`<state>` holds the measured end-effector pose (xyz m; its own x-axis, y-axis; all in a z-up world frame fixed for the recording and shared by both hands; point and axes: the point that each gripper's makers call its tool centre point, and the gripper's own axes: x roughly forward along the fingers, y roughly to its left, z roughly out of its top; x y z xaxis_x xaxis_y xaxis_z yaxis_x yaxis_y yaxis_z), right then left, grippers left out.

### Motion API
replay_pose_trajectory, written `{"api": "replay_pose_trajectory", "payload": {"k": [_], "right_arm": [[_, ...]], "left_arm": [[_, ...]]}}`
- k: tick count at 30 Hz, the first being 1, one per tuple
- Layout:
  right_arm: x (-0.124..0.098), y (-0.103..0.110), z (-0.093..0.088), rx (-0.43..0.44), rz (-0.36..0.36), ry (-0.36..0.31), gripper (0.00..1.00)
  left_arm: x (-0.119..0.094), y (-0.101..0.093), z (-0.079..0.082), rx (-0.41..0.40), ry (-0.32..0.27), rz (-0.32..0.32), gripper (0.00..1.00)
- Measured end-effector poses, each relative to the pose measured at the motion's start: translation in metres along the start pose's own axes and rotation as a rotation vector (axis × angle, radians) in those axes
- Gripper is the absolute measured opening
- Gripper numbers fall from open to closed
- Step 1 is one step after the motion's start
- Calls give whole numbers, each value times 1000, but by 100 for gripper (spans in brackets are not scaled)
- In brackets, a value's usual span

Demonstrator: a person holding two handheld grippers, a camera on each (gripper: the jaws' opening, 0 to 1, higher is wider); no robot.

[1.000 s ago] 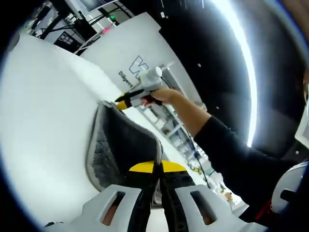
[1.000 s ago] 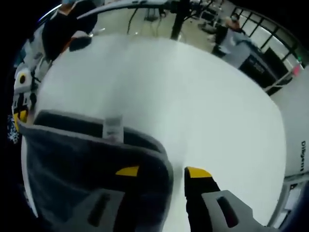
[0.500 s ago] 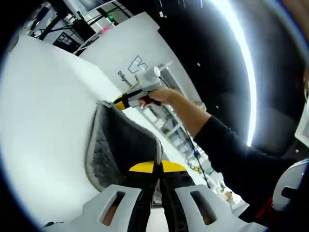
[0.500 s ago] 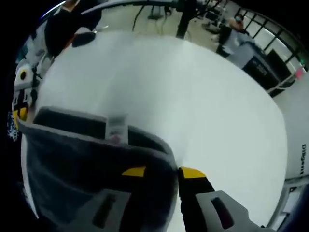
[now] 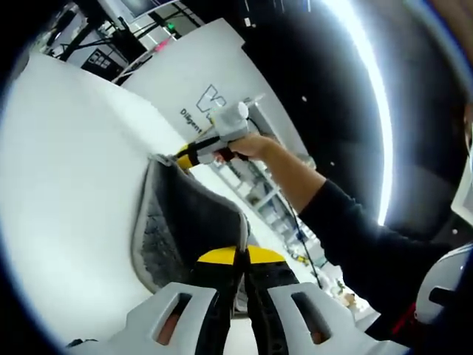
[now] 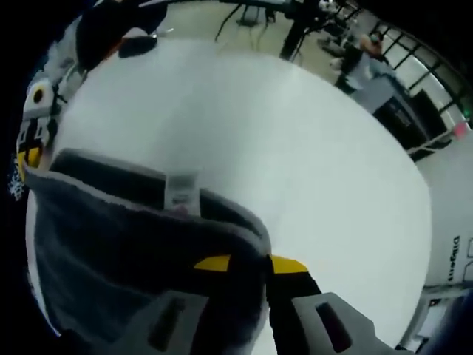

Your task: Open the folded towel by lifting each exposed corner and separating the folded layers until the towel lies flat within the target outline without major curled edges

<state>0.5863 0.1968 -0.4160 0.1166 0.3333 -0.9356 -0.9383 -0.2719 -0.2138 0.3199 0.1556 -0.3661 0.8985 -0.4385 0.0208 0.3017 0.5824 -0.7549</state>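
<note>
Grey towel (image 5: 188, 222) hangs between my two grippers, lifted off the white table (image 5: 66, 192), stretched corner to corner w/ a sagging fold in the middle. In right gripper view the towel (image 6: 133, 237) drapes across the lower left, pale hem on top, small white label (image 6: 181, 194) at its upper edge.

My left gripper (image 5: 236, 257): yellow-tipped jaws pressed together on the near towel corner, cloth pinched between them. My right gripper (image 6: 250, 264): jaws drawn in tight w/ the towel edge caught between the tips. In left gripper view the right gripper (image 5: 194, 153) sits at the far corner, held by my hand (image 5: 247, 146), dark sleeve (image 5: 369, 244) behind.

Bkgd: white panel w/ a logo (image 5: 211, 100); people (image 6: 358, 63) stand far off past the table.
</note>
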Motion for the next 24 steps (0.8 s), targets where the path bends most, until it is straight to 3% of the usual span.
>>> {"api": "replay_pose_trajectory", "payload": {"k": [11, 24], "right_arm": [[-6, -1, 6, 26, 7, -43, 0], [-5, 2, 4, 45, 6, -35, 0]], "left_arm": [[0, -3, -3, 15, 13, -11, 1], [-1, -6, -4, 26, 18, -19, 1]]}}
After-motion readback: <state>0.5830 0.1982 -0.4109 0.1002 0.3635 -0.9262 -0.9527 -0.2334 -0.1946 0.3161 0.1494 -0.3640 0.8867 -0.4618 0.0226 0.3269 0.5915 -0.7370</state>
